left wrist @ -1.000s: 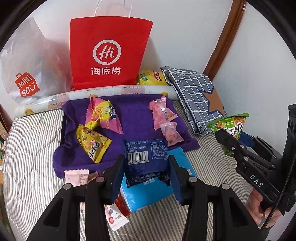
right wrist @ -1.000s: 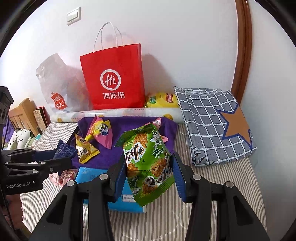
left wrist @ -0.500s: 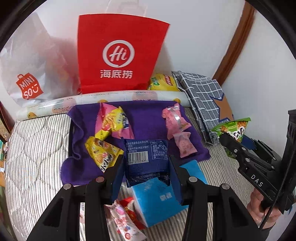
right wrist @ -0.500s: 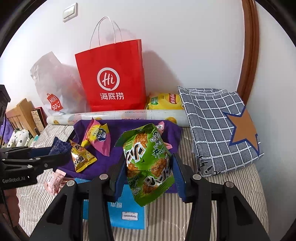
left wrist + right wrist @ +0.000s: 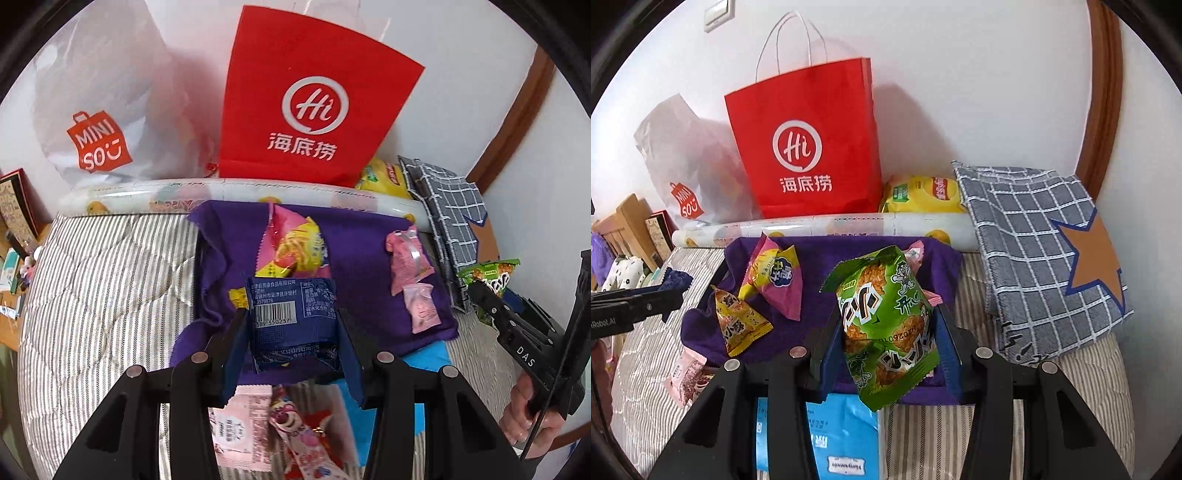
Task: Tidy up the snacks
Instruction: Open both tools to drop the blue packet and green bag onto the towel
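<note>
Crinkly foil makes both packets light, soft and slippery. The left gripper [image 5: 291, 341] pinches the blue packet [image 5: 291, 314] by its lower half above the purple cloth [image 5: 362, 258]; the right gripper [image 5: 886, 354] clamps the puffy green packet [image 5: 886, 317] mid-body, where hard squeezing would likely crush the contents.

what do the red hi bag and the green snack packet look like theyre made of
Red bag: apparently matte paper, with stiff flat sides, sharp creases and thin white cord handles. Green snack packet, pinched in the right gripper: likely glossy plastic film, given its shiny highlights, crinkles and zigzag-cut sealed edge.
</note>
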Motion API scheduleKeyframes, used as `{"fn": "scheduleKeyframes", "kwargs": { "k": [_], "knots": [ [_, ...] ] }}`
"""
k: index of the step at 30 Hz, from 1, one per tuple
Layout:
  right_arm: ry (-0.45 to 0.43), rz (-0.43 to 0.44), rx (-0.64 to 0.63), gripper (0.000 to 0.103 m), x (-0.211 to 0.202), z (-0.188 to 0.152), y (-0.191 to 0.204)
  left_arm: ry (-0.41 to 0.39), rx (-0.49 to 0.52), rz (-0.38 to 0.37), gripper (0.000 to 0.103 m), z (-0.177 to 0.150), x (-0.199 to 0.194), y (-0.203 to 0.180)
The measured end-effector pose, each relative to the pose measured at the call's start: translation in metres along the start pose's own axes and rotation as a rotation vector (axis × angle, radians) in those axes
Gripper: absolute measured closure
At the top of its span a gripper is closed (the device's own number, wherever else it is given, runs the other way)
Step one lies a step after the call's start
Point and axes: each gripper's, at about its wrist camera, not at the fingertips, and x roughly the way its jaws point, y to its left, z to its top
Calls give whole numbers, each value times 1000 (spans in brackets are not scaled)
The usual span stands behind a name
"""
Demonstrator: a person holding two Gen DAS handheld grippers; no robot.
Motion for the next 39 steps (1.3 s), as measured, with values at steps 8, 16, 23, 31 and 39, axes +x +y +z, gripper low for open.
{"fn": "scheduleKeyframes", "kwargs": {
  "k": [8,16,23,31,39],
  "knots": [
    [53,16,-16,57,33,-1,12,43,5,-20,59,-1,21,5],
    [96,28,-33,57,59,-4,18,68,57,-53,59,4,40,-16],
    [145,34,-30,57,80,-6,15,105,72,-52,59,6,64,-24],
    [151,18,-62,56,87,-5,18,126,65,-42,58,6,81,-24],
    [157,-9,-114,51,90,-6,23,131,68,-53,54,7,88,-25]
  ]
}}
